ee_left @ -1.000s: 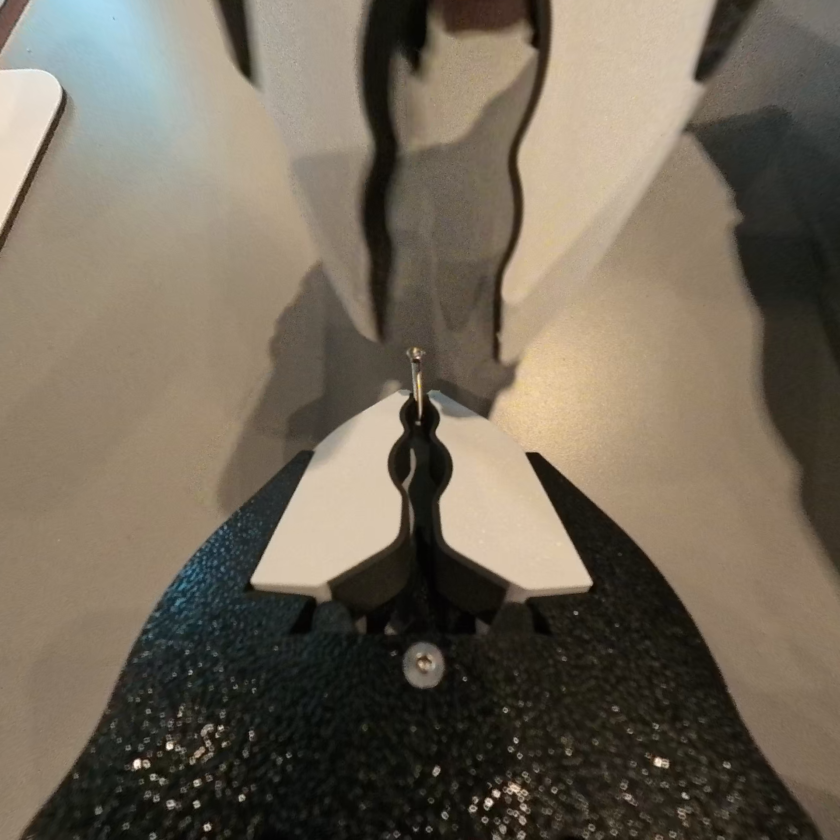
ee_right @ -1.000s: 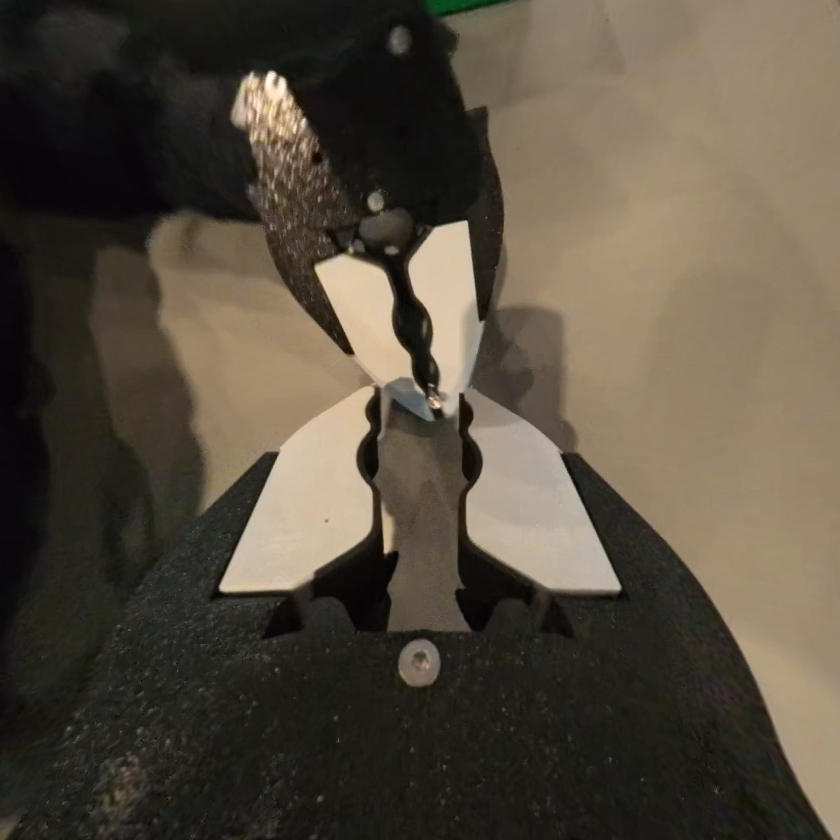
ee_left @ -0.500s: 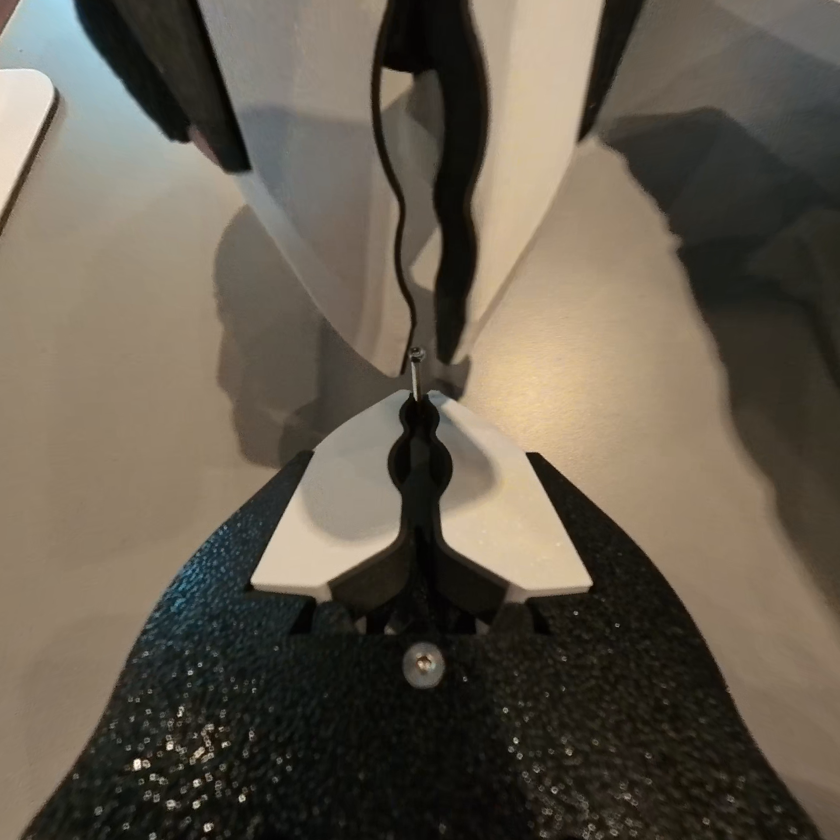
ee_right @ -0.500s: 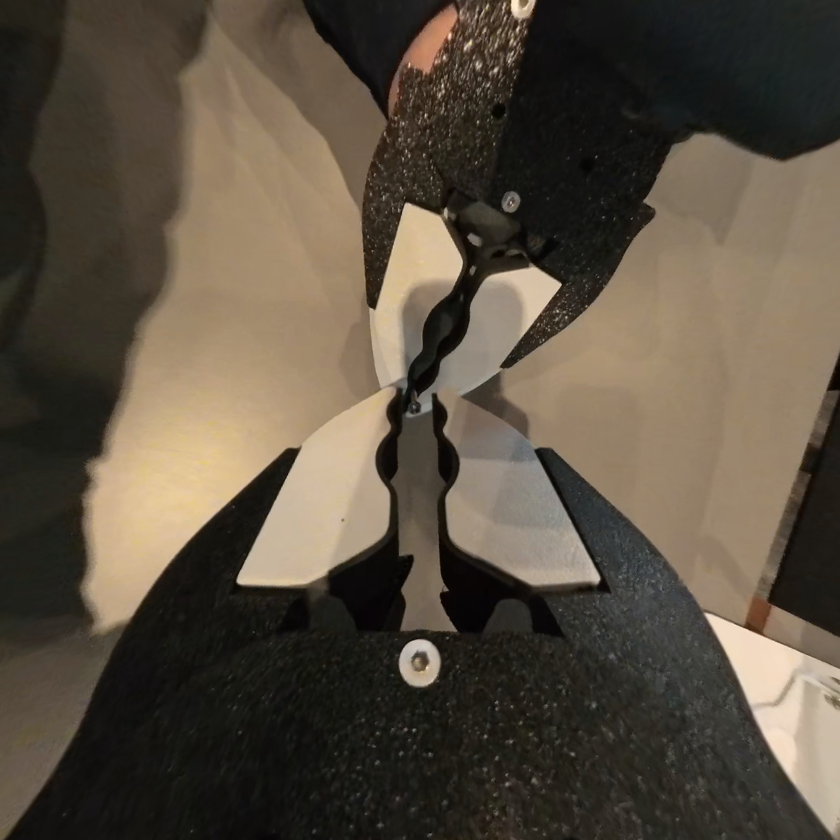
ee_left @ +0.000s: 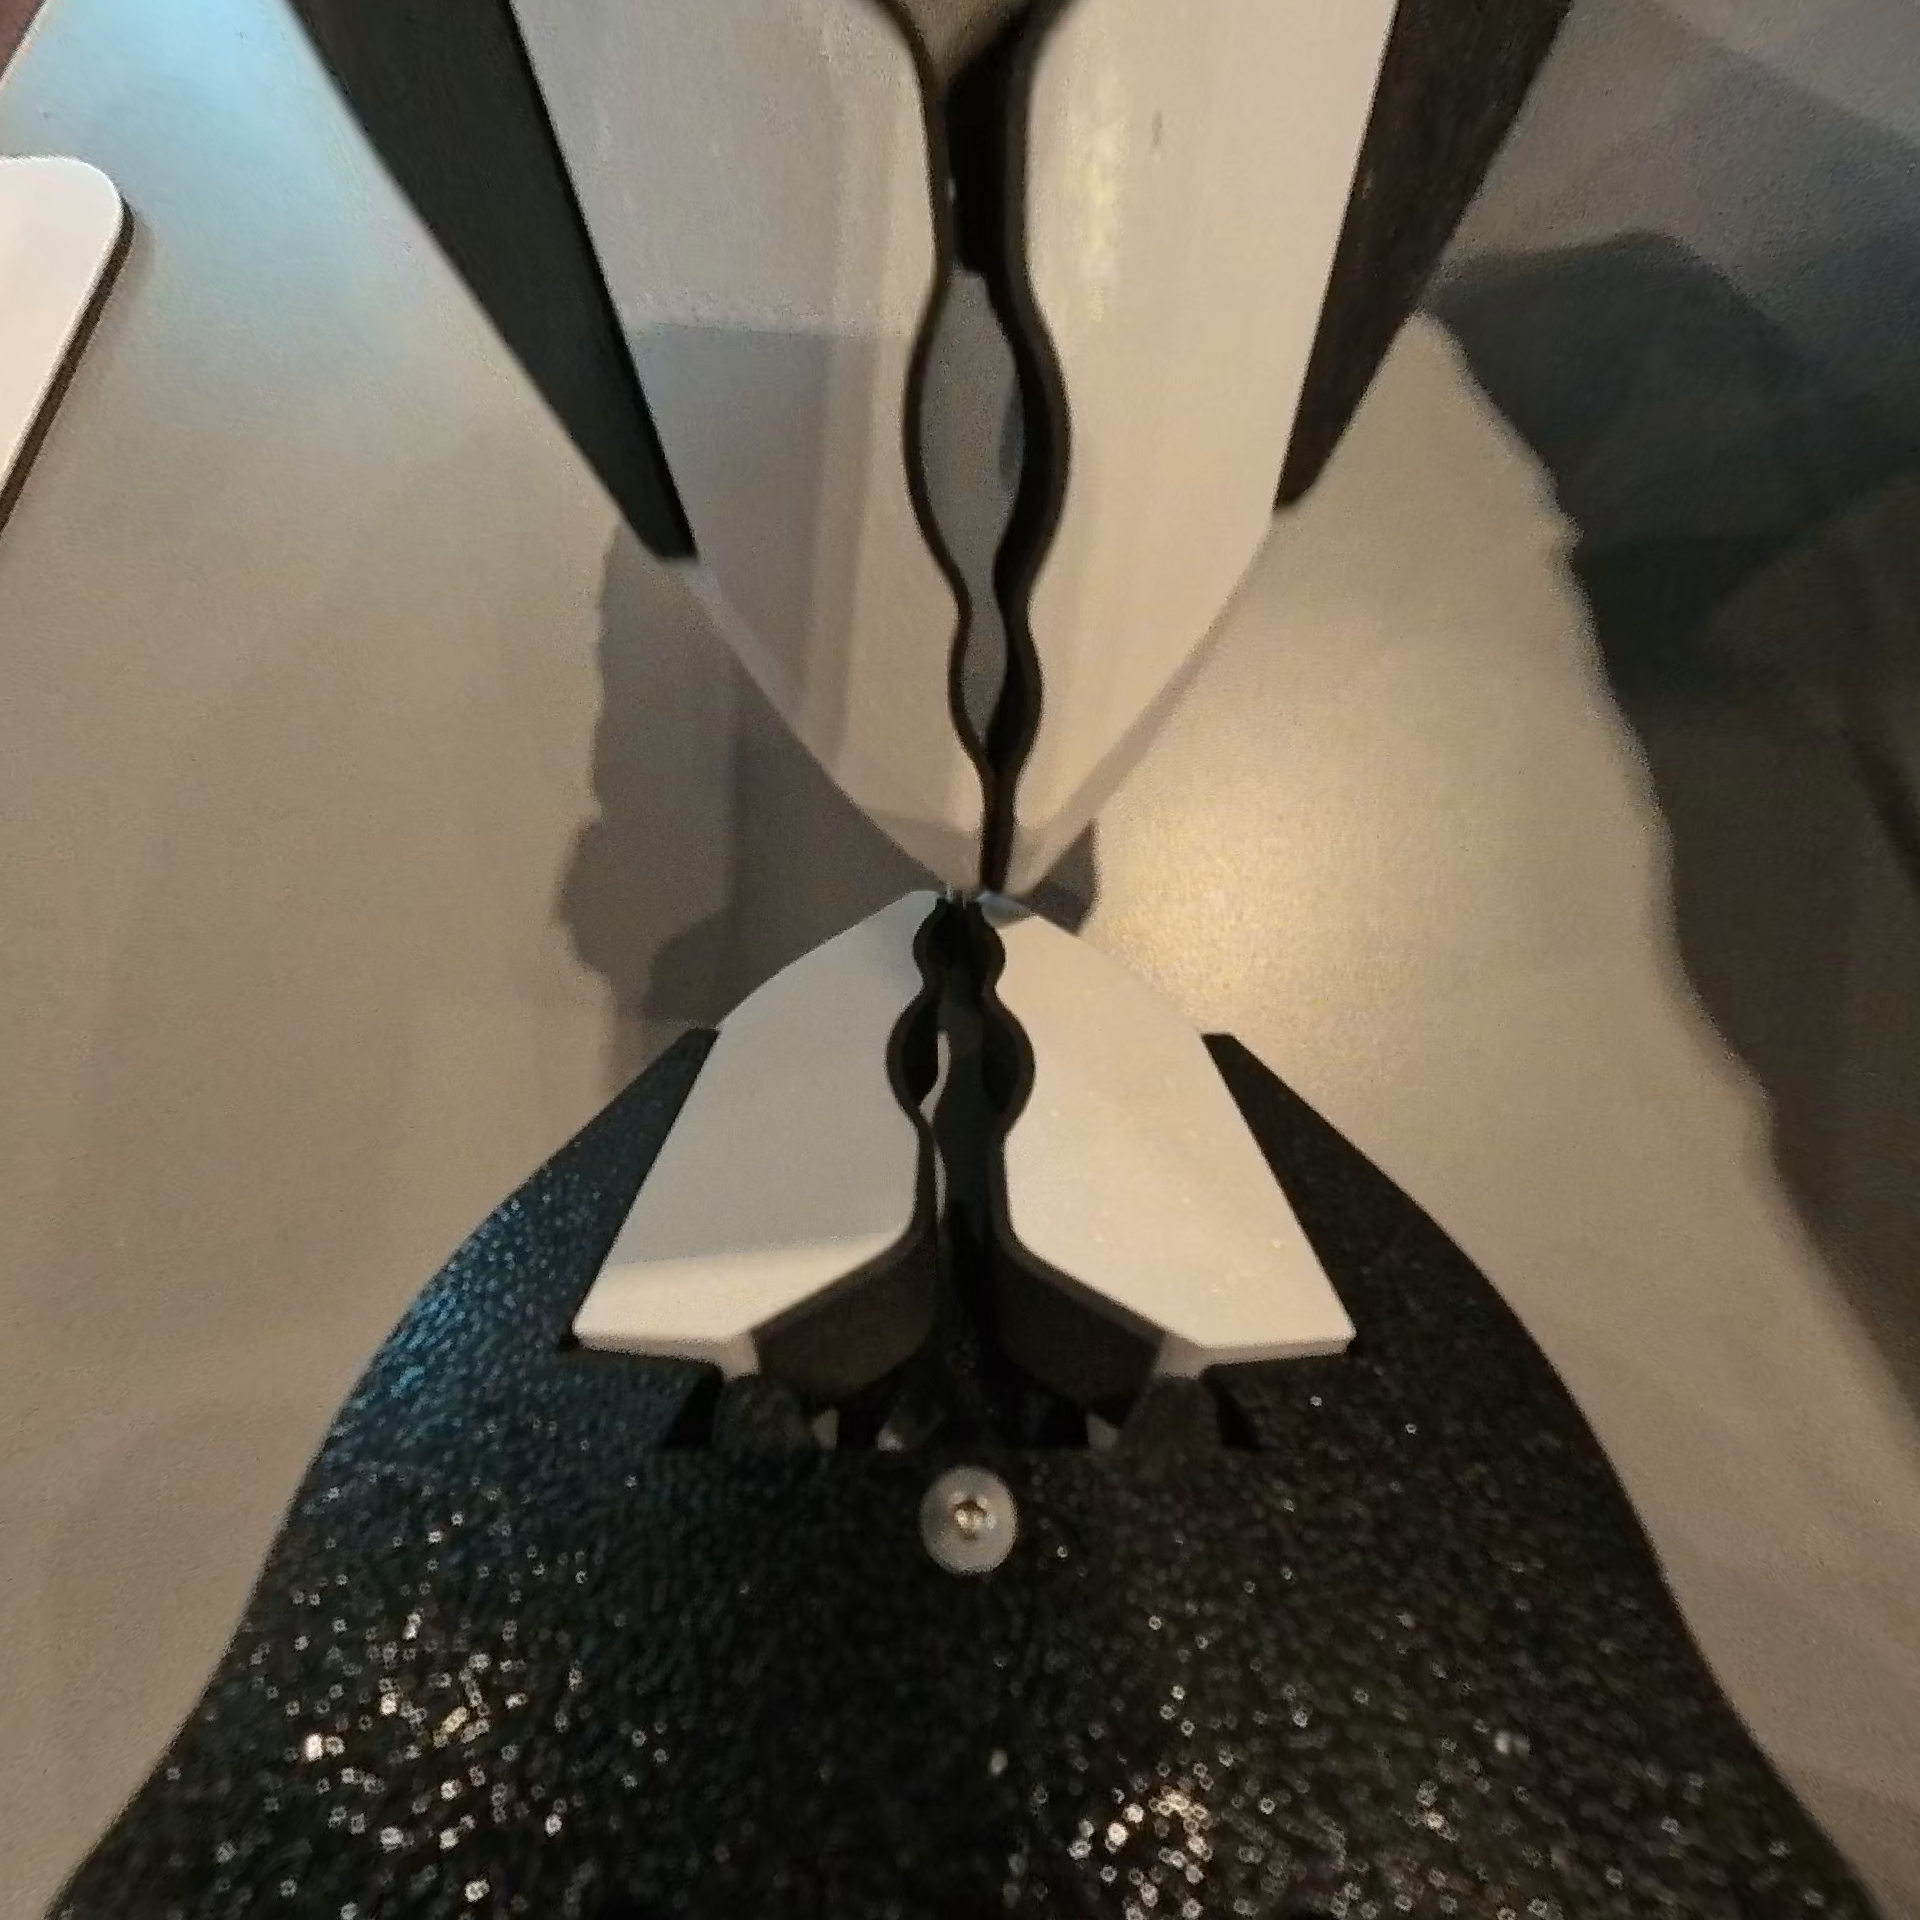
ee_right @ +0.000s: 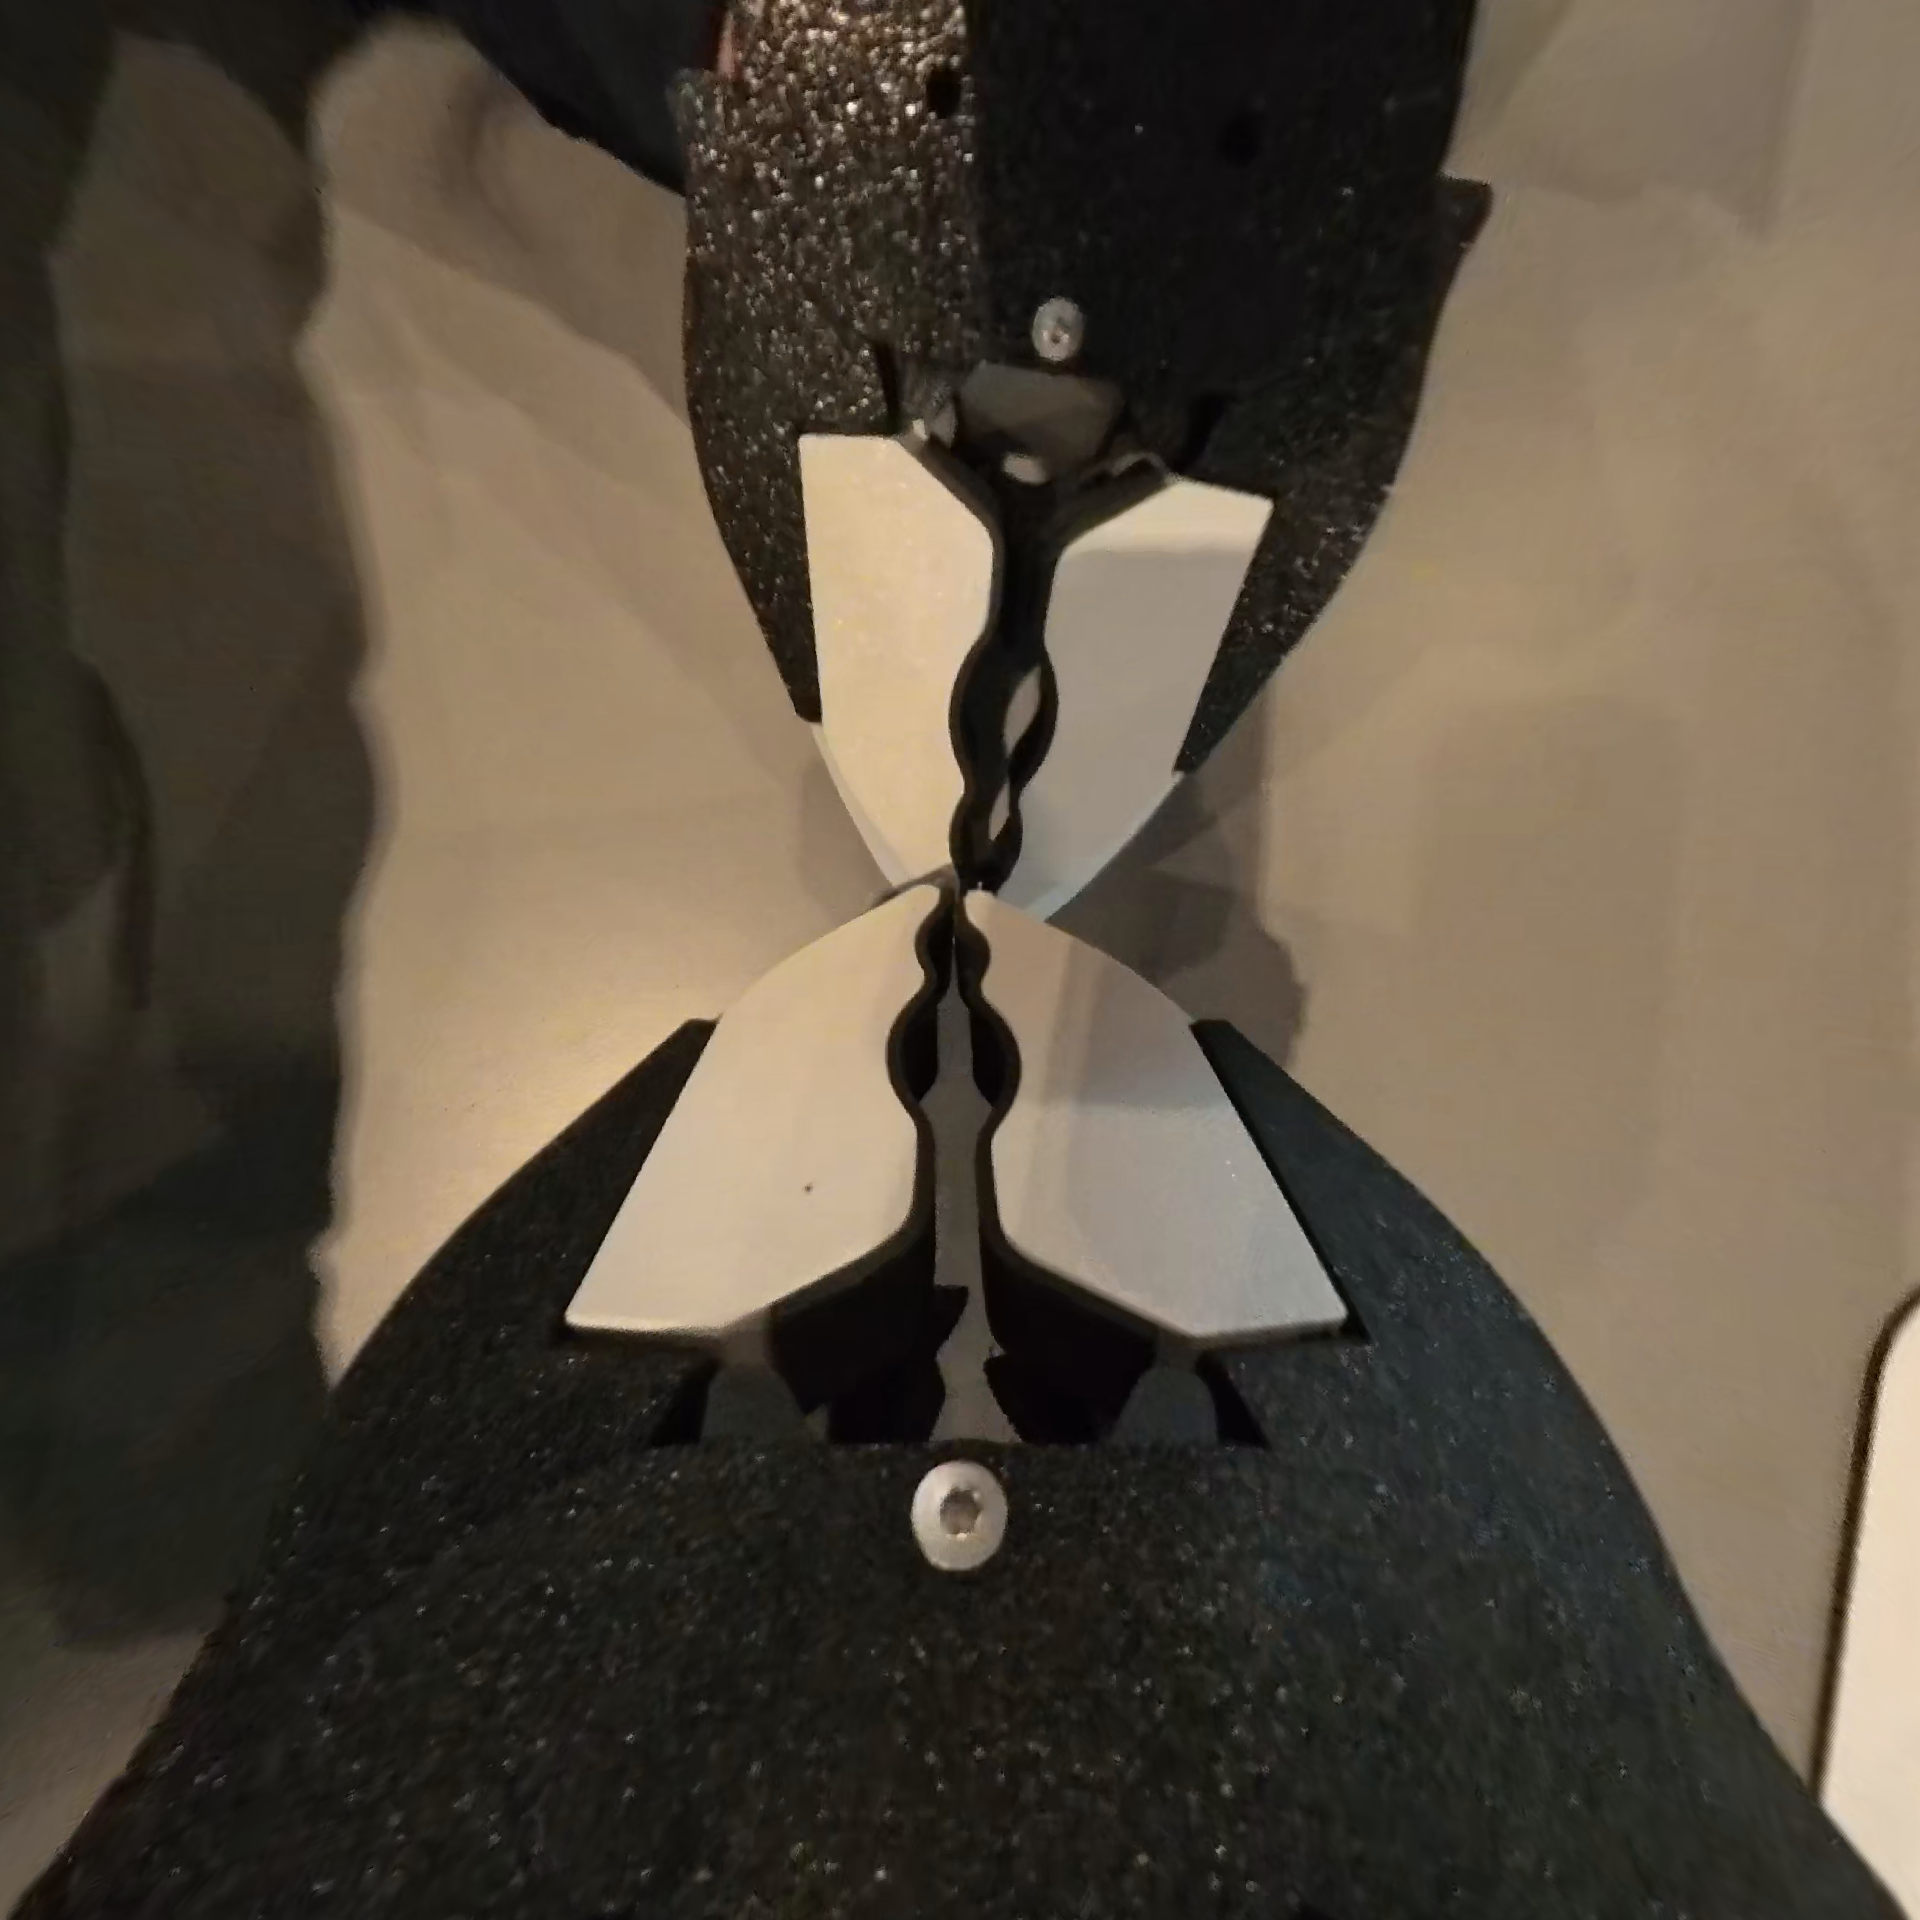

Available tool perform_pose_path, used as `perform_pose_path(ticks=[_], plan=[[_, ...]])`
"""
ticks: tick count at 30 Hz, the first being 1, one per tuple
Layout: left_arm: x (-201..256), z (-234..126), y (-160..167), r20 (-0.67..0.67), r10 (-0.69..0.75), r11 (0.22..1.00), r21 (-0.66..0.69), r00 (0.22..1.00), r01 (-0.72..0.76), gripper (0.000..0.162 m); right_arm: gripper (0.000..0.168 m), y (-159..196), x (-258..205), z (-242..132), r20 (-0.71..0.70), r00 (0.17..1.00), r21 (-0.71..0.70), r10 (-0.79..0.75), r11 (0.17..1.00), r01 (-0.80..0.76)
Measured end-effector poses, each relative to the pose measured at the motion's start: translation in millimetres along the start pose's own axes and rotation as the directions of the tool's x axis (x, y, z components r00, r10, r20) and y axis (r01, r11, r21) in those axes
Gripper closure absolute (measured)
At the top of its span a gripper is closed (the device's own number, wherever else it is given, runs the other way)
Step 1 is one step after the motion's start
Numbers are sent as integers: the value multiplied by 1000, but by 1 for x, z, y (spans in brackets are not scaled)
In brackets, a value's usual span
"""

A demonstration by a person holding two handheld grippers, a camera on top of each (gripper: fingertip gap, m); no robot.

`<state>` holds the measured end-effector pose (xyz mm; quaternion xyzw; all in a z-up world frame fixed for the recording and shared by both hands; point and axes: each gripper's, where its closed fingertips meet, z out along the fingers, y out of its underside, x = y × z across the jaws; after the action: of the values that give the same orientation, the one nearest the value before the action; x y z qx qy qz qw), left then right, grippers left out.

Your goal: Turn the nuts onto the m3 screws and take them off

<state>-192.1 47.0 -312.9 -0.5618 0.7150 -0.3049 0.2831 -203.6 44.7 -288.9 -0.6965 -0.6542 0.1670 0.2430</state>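
Left hand-held gripper [ee_left: 961, 914]: I keep it pinched together; screw hidden at its tip.
Right hand-held gripper [ee_right: 956, 896]: pinched together, tip-to-tip ahead.
Progress: I judge threading underway; removal remains.

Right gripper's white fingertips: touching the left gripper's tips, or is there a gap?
Cannot tell. In both wrist views the right gripper and left gripper meet tip to tip with no visible gap, but the junction is too small to confirm contact.
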Motion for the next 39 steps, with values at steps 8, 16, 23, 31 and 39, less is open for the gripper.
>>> perform_pose_path(ticks=[8,16,23,31,39], plan=[[0,0,0,-1,-1,1000,0,1000,1,160,157,6,8,-17,-108,994,30,-14,999,17],[0,0,0,-2,-3,1000,0,1000,3,160,157,2,3,-22,-87,995,77,-47,996,54],[0,0,0,-2,-2,1000,0,1000,2,160,160,3,5,-11,-67,989,31,-134,990,137],[0,0,0,-3,-3,1000,0,1000,3,160,163,3,5,-11,-37,991,89,125,989,-121],[0,0,0,-1,-1,1000,0,1000,1,160,160,-1,6,-17,2,860,172,510,847,-503]])
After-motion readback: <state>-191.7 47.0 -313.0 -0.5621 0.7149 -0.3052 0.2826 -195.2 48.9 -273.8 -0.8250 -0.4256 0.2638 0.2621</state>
